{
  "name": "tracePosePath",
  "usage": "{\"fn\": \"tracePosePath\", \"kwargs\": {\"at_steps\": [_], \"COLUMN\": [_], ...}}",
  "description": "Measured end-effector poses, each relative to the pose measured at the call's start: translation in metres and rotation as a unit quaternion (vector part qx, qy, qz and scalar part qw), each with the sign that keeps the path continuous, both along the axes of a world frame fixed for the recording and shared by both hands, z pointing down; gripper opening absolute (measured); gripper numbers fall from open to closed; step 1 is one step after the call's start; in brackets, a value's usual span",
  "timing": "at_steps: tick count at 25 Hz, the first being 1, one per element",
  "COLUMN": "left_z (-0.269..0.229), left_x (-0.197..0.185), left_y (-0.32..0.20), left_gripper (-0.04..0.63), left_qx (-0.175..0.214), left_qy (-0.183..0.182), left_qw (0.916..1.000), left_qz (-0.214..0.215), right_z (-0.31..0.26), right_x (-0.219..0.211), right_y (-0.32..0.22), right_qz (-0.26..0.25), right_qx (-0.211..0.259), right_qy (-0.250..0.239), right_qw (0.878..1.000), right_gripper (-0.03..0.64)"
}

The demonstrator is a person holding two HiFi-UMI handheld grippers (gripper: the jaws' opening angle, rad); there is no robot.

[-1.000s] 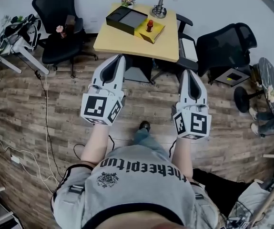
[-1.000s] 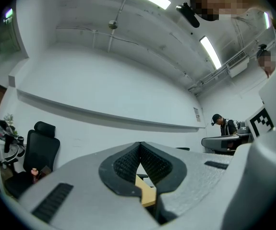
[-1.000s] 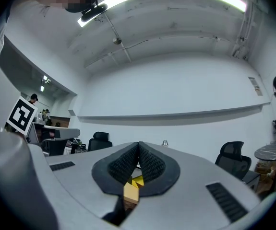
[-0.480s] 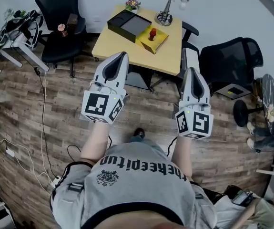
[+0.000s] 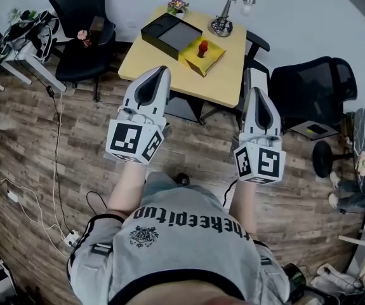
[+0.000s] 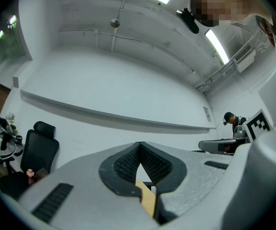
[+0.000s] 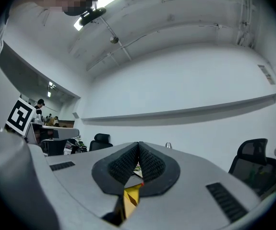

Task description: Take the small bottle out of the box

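At the far left a white rack (image 5: 23, 59) stands on the wooden floor (image 5: 36, 145), and just to the right of it there is a black office chair (image 5: 80, 24). The left gripper (image 5: 160, 72) is held above the floor, in front of the person's grey shirt (image 5: 182, 240), and it points toward the near edge of the bench (image 5: 147, 62). Its jaws are closed and there is nothing between them; only a strip of the yellow bench top shows below the pads. On the far left part of the bench lies a flat black box (image 5: 169, 33), and behind it, at the far edge, stands a small pot of flowers (image 5: 177, 6). Just to the right of the black box is a yellow box (image 5: 211, 57), touching it or almost touching it. The small bottle (image 5: 202, 47), red with a dark cap, stands upright at the yellow box; I cannot tell how deep it sits in it. It is well apart from both grippers. At the far right corner of the bench stands a desk lamp (image 5: 223, 23). The right gripper (image 5: 256, 92) is beside the left one and also points toward the bench, and its jaws are closed with nothing held. Further right there is another black chair (image 5: 315, 88).
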State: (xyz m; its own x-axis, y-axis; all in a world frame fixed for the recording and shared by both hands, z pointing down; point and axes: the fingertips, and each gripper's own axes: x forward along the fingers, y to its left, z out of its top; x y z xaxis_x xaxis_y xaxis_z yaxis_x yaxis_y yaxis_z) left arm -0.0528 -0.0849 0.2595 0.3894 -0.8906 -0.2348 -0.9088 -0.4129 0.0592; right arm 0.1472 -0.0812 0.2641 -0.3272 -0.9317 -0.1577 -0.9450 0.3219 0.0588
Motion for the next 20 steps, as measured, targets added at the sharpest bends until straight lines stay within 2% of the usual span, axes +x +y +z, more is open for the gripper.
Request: {"fn": "tracePosePath", "kwargs": {"at_steps": [9, 20], "left_z": [0.011, 0.014], "left_x": [0.012, 0.015], "left_y": [-0.024, -0.109], "left_gripper": [0.003, 0.003], "left_qx": [-0.005, -0.007], "left_qy": [-0.018, -0.032], "left_qw": [0.9998, 0.9994], "left_qz": [0.002, 0.009], "right_z": [0.016, 0.013], "right_x": [0.006, 0.006], "right_y": [-0.029, -0.108], "right_qz": [-0.01, 0.002], "right_qx": [-0.017, -0.012], "right_qy": [-0.004, 0.0], "right_qw": [1.0, 1.0], "right_gripper": [0.002, 0.002]}}
